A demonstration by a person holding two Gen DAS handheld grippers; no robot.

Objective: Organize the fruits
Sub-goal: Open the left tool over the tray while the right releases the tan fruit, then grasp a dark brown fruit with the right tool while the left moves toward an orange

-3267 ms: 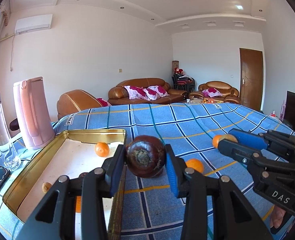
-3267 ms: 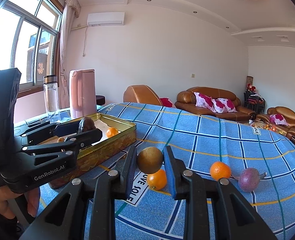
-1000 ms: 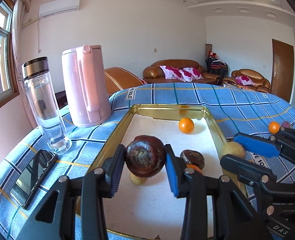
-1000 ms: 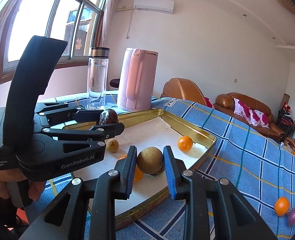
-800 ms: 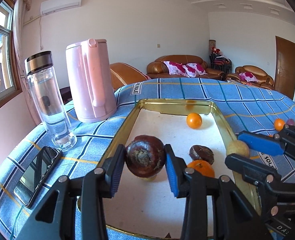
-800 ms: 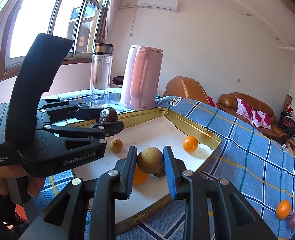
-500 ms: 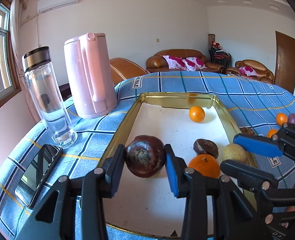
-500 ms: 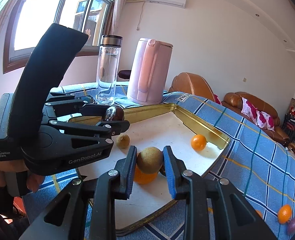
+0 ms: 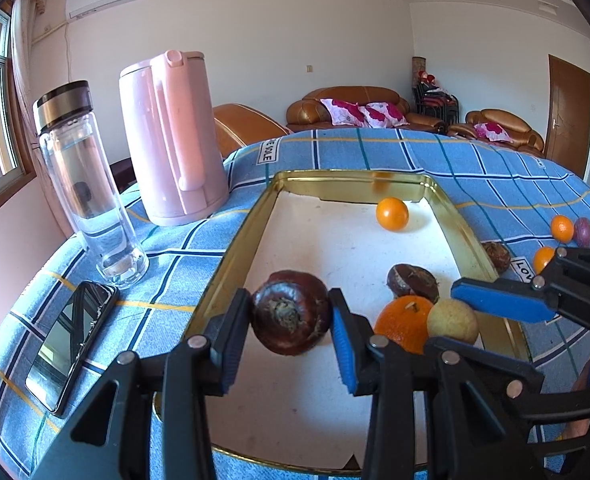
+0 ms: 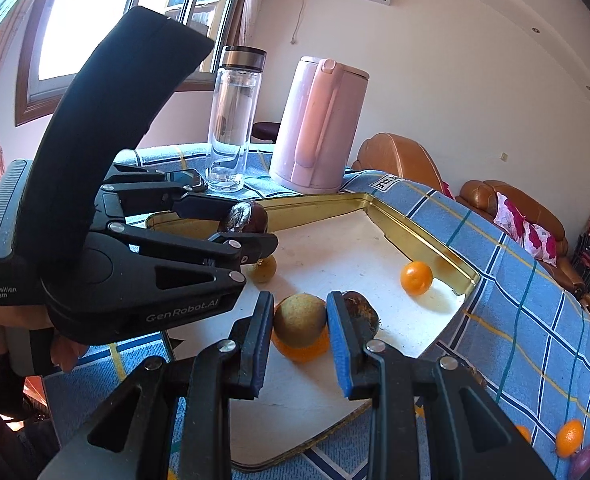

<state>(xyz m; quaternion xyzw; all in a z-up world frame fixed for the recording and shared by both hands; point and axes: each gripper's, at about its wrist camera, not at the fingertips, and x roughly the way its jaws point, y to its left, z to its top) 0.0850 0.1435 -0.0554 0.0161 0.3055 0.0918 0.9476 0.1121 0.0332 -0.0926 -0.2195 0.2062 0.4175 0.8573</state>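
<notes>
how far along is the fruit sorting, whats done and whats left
Done: the gold tray already holds a small orange, a bigger orange and a dark fruit. In hand: the left tool grips a dark brown fruit and the right tool a yellowish fruit, both over the tray. Left: several loose fruits on the tablecloth.

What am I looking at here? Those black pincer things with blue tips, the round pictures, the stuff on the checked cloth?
No robot: a person holds two clamp tools, each with a wide-angle camera looking along its fingers. The left gripper clamps a dark brown round fruit; the right gripper clamps a tan round fruit. Both hang over a gold metal tray holding a small orange and other fruit. Beside the tray stand a pink kettle, a clear glass bottle and a black phone. More fruit lies on the blue checked cloth.
</notes>
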